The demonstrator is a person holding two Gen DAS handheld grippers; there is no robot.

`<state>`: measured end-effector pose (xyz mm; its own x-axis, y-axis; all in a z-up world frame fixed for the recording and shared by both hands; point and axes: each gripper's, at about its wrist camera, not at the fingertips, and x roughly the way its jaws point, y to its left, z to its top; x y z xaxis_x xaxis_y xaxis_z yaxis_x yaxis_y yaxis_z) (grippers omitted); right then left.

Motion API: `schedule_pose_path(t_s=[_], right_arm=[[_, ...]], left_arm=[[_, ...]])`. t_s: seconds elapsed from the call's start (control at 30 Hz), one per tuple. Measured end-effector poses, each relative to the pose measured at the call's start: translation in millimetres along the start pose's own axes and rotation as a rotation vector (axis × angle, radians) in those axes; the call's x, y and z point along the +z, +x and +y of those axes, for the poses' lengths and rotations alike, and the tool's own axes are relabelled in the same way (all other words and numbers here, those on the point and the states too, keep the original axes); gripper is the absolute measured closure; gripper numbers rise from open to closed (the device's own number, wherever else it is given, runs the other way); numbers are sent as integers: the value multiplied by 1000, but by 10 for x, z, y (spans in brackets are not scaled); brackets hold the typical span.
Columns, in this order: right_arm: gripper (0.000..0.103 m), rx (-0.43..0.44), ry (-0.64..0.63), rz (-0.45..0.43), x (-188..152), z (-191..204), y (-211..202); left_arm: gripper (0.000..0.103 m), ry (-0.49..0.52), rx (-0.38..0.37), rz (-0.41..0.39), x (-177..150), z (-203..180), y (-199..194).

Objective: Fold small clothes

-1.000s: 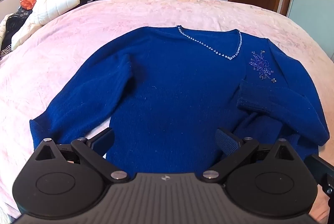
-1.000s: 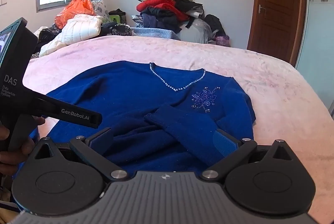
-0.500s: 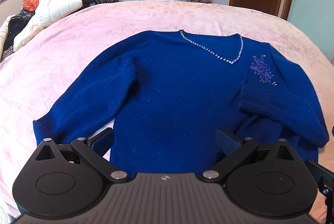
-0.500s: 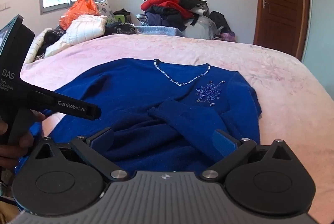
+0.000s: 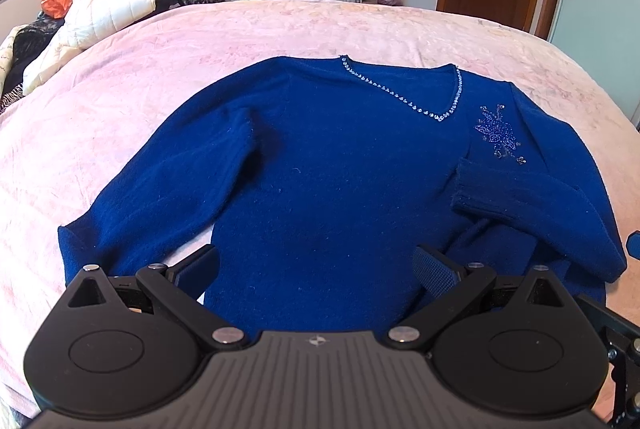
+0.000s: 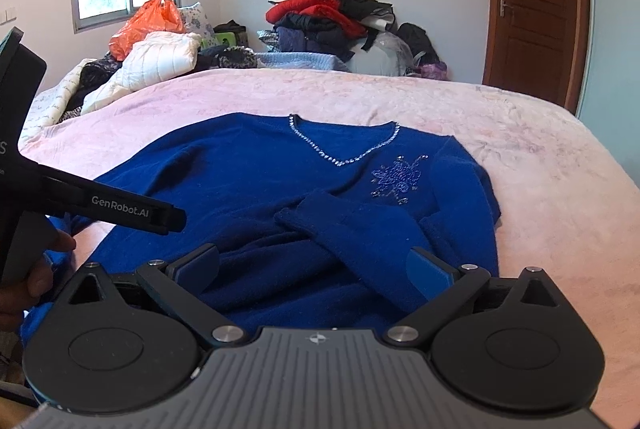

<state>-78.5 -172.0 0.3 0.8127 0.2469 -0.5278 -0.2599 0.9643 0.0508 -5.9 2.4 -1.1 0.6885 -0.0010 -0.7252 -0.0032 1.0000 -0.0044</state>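
A dark blue V-neck sweater point(image 5: 332, 165) with a beaded collar lies face up on the pink bedspread point(image 5: 120, 101). Its right sleeve point(image 5: 532, 213) is folded across the chest; the left sleeve point(image 5: 160, 197) stretches out toward the bed's left side. My left gripper point(image 5: 316, 265) hovers open above the hem, nothing between its blue pads. In the right wrist view the same sweater point(image 6: 256, 181) fills the middle, the folded sleeve point(image 6: 352, 233) lying just ahead of my right gripper point(image 6: 316, 265), which is open and empty. The left tool's body point(image 6: 120, 209) shows at that view's left, held by a hand point(image 6: 36, 273).
A heap of clothes point(image 6: 328, 17) rises beyond the bed's far edge. An orange plastic bag point(image 6: 148, 21) and a white quilted jacket point(image 6: 156, 65) lie at the far left. A wooden door point(image 6: 536, 1) stands at the right.
Both views have tilted up and drawn back a little, so the sweater sits lower in frame and more of the room shows. Both grippers stay open; the sweater has not moved.
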Motion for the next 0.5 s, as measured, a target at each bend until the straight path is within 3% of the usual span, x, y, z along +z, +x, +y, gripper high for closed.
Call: schedule_pose_path(t_s=[0.5], right_arm=[[9, -47, -102, -11, -43, 95, 47]], left_arm=[[0, 14, 10, 15, -25, -21, 53]])
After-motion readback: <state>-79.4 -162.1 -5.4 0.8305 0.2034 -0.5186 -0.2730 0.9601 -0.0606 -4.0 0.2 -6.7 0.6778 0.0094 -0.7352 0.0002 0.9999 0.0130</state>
